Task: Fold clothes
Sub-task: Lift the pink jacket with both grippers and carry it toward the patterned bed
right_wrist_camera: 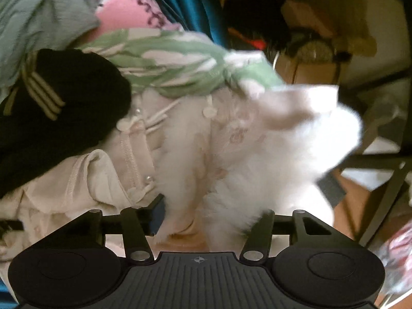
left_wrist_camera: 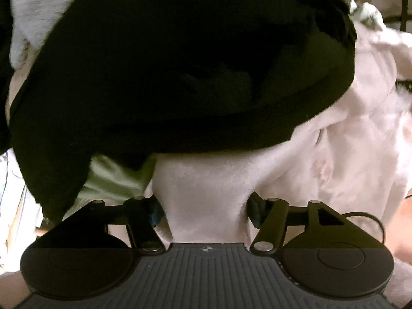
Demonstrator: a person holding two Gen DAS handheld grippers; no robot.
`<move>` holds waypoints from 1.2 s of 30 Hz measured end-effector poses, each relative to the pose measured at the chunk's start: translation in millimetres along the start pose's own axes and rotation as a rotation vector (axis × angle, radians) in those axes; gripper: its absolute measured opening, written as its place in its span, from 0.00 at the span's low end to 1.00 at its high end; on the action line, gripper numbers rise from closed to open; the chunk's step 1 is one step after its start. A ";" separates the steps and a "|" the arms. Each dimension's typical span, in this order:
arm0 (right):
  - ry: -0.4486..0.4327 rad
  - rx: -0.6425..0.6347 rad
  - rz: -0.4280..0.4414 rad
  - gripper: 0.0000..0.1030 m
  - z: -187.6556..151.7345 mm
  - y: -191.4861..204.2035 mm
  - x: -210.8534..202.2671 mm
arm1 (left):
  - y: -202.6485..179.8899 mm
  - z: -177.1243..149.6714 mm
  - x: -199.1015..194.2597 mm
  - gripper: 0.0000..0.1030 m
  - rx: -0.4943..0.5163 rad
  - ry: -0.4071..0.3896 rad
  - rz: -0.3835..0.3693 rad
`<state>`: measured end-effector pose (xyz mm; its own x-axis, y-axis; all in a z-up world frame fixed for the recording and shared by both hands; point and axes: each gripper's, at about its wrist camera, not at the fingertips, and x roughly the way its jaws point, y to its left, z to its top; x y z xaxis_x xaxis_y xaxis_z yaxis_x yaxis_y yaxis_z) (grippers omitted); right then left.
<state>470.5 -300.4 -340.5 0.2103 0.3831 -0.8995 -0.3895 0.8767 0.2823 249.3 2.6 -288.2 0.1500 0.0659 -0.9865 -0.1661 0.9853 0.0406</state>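
Garment: a pale fleecy garment (left_wrist_camera: 206, 190) lies on a heap of laundry, its fuzzy body bunched and its drawcords and zip showing in the right wrist view (right_wrist_camera: 195, 139).
Left gripper (left_wrist_camera: 206, 208): pointing down into the pile, jaws pinching a fold of the pale fleece, which fills the gap between the two fingers.
Right gripper (right_wrist_camera: 211, 213): angled down, jaws closed on a fluffy white edge of the same garment, a blue pad (right_wrist_camera: 158, 215) showing against the cloth.
Why so held: two grips on one piece suggest it is being picked from the heap so it can be spread for folding; no fold appears made yet.
Black garment (left_wrist_camera: 180, 64): lies over the fleece and may drag along when the fleece rises; pale stripes mark it in the right view (right_wrist_camera: 43, 92).
Neighbours: a green-and-white printed cloth (right_wrist_camera: 175, 59), a pink piece (right_wrist_camera: 123, 13), a light green cloth (right_wrist_camera: 33, 18) heaped behind.
Writing: dark lettering on the pink piece, too blurred to read; no brand legible.
Backdrop: cluttered room, cardboard boxes (right_wrist_camera: 314, 69), blurred.
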 end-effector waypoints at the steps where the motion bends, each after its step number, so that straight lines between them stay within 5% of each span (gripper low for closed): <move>1: 0.006 0.011 0.012 0.35 -1.3 -0.7 0.3 | 1.5 -2.6 -8.1 0.36 -0.011 -0.017 -0.006; 2: 0.009 0.012 0.029 0.19 -2.1 1.1 -2.0 | 2.9 -5.1 -16.1 0.30 -0.021 -0.034 -0.011; 3: 0.015 0.007 0.050 0.14 -2.3 4.2 -6.4 | 4.4 -7.7 -24.2 0.21 -0.032 -0.052 -0.017; 8: -0.056 0.003 0.176 0.05 -10.1 16.0 -54.7 | 15.0 -27.7 -83.7 0.12 -0.162 -0.150 -0.087; 15: -0.165 -0.039 0.421 0.03 -8.3 40.3 -142.1 | -26.4 -20.4 -152.8 0.09 -0.263 -0.323 -0.171; 19: -0.236 -0.087 0.491 0.03 3.0 60.0 -188.2 | -31.0 -28.3 -208.9 0.09 -0.296 -0.454 -0.200; 27: -0.468 -0.057 0.474 0.03 16.0 74.0 -284.2 | -10.0 -31.6 -320.7 0.09 -0.220 -0.768 -0.295; 32: -0.627 -0.007 0.417 0.03 -3.8 78.6 -346.2 | 11.6 -41.3 -383.6 0.09 -0.129 -0.980 -0.421; 36: -0.722 0.039 0.362 0.03 -32.4 92.4 -388.0 | 14.9 -46.5 -414.3 0.09 -0.001 -1.077 -0.494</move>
<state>323.8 -377.5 23.7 0.6095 0.7269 -0.3165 -0.5154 0.6666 0.5385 139.4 -17.3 113.7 0.9415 -0.2223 -0.2531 0.1393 0.9410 -0.3083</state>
